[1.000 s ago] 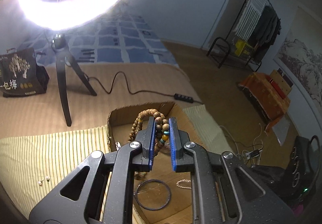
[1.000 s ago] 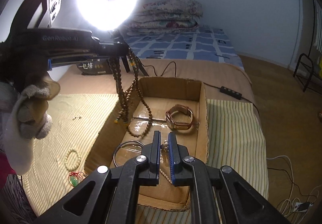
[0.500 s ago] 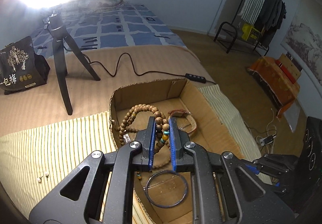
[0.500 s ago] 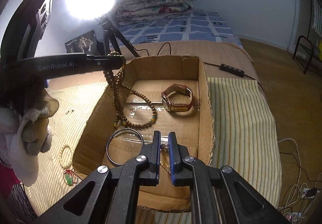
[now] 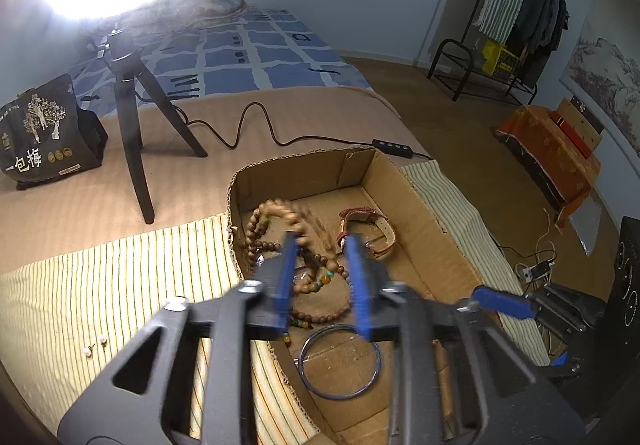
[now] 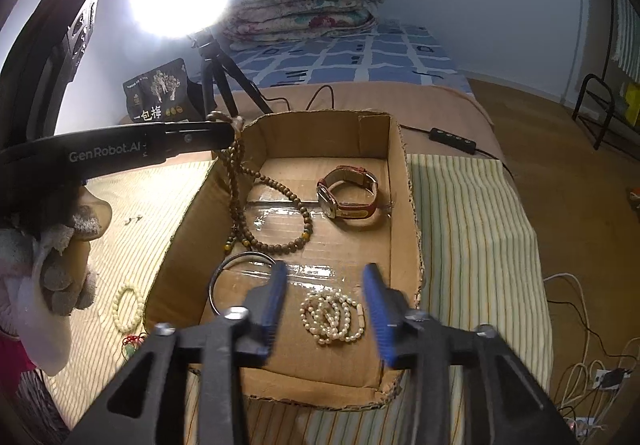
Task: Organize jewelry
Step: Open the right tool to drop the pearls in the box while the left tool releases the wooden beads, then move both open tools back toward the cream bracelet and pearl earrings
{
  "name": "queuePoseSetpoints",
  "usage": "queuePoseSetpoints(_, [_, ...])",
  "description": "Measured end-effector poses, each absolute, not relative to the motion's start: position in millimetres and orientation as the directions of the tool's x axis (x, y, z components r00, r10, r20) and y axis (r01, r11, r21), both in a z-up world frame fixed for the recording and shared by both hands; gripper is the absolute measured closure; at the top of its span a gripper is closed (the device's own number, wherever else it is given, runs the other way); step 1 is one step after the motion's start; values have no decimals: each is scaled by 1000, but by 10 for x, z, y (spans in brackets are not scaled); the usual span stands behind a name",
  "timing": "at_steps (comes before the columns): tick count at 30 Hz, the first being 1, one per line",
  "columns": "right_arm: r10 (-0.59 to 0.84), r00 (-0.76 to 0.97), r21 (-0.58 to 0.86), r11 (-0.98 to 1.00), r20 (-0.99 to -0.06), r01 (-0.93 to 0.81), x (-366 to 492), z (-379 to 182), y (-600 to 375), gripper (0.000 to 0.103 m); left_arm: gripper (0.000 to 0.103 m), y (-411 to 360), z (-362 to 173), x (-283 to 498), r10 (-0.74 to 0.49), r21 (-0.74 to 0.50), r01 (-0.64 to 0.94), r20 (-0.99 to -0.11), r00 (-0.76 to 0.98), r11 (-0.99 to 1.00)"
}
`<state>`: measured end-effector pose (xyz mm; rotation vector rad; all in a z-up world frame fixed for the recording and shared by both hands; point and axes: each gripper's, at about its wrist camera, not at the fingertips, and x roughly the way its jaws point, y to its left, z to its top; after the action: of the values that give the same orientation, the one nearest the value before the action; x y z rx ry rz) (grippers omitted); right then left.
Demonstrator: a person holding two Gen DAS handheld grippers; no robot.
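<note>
While both grippers hang over the cardboard box [image 6: 400, 181] on the bed, their jaws have just been opening; the left gripper [image 5: 322, 277] is seen partly parted, with the wooden bead strand [image 5: 280, 241] between its jaws but not clamped by them; in the right wrist view the strand's top loop is seen draped at the left gripper's tip, while its lower loops lie on the box floor; whether it hangs there by a snag cannot be told. The right gripper [image 6: 326, 305] is seen about half open and empty, the pearl bracelet [image 6: 334, 315] lying coiled on the box floor between its jaws, untouched by the pads.

Also noted in the box: a watch [image 6: 348, 193] near the far wall, apart from the beads; a thin bangle [image 6: 240, 281] beside the left wall, just beside the strand's lower loop.

Outside the box, on the striped cloth [image 6: 472, 229]: a pale bead bracelet [image 6: 128, 307], a small red-corded charm [image 6: 134, 341], two ear studs [image 5: 96, 343]; these are judged not yet sorted.

Risks judged from here: if the left gripper is lifted while beads are caught on a pad, the strand could be dragged back out or over the box wall; the strand's loops could tangle with the bangle; a jaw lowered carelessly could scatter the pearl coil.
</note>
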<state>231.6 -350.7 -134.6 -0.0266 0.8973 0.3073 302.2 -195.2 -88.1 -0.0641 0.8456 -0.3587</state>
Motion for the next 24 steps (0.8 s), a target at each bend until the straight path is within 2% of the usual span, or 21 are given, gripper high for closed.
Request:
queuePoseSetpoints(1, [245, 589, 96, 958, -770, -272, 2302, -1333, -3498, 38, 59, -1942, -869, 3005, -335, -194, 286, -717, 611, 938])
queuePoseSetpoints(5, [230, 615, 76, 961, -755, -266, 2240, -1255, -3464, 21, 51, -1918, -820, 2942, -336, -182, 301, -712, 616, 936])
queuePoseSetpoints(7, [222, 625, 68, 963, -748, -262, 2210, -1219, -3449, 13, 43, -1903, -787, 2904, -340, -177, 310, -707, 620, 934])
queuePoseSetpoints(9, [224, 632, 66, 962, -742, -263, 2178, -1180, -3431, 12, 38, -1876, -746, 2861, -347, -176, 319, -699, 626, 931])
queuePoseSetpoints(16, [215, 648, 50, 963, -731, -264, 2046, -1080, -3345, 6, 38, -1640, -625, 2744, -343, -172, 314, -681, 647, 934])
queuePoseSetpoints(24, [256, 648, 72, 952, -717, -296, 1824, -999, -3177, 5, 38, -1133, -563, 2592, -299, -147, 273, -663, 686, 951])
